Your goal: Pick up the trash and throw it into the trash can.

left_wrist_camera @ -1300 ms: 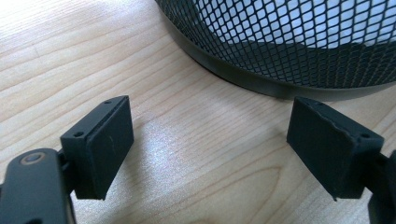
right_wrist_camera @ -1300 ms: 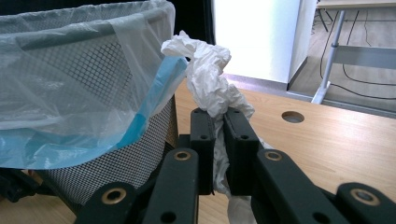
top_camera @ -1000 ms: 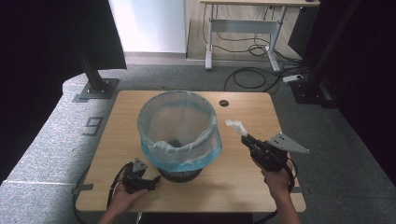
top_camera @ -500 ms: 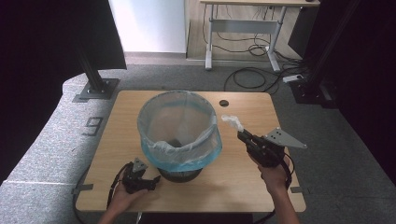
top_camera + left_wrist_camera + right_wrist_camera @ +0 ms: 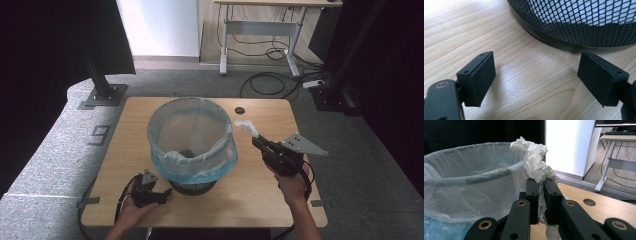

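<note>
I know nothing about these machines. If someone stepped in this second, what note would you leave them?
Right tool: shut on a crumpled white tissue, held beside the bin's rim, not yet over it.
Left tool: open, holding nothing, low on the table by the bin's base.
Mesh bin with plastic liner stands mid-table.
Done: tissue picked up.
Left: likely carry it over the rim and let go.

Lined mesh bin mid-table; crumpled tissue in right gripper just beside its rim. Left gripper resting low near the bin's base.
</note>
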### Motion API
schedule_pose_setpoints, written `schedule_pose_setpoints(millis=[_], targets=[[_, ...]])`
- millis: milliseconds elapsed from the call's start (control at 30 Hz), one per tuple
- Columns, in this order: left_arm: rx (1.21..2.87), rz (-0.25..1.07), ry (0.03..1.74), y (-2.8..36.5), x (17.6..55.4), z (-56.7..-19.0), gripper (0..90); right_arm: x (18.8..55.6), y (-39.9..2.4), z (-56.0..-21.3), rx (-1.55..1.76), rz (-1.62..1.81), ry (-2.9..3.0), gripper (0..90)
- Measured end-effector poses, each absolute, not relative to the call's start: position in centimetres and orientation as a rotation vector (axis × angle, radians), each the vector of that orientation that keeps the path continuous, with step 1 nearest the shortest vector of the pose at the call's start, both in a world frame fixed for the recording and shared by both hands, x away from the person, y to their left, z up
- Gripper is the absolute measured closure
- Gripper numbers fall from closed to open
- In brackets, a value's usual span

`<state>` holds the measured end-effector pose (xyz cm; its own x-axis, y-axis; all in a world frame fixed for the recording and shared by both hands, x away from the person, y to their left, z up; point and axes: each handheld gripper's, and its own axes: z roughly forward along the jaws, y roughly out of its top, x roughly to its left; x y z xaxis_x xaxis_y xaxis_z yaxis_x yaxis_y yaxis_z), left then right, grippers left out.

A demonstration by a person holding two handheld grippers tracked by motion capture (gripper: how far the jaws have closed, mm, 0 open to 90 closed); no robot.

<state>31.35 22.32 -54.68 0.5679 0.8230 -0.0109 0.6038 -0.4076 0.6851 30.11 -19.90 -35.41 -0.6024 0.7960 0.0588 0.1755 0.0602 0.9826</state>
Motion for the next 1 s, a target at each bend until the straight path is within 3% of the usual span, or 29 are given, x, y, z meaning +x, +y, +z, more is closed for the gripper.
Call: schedule_pose_setpoints(millis=[1000], targets=[[2.154, 0.434, 1.13, 22.3, 31.3, -54.7, 14.6, 31.6, -17.5, -33.9, 0.927, 1.616, 1.862, 82.8]])
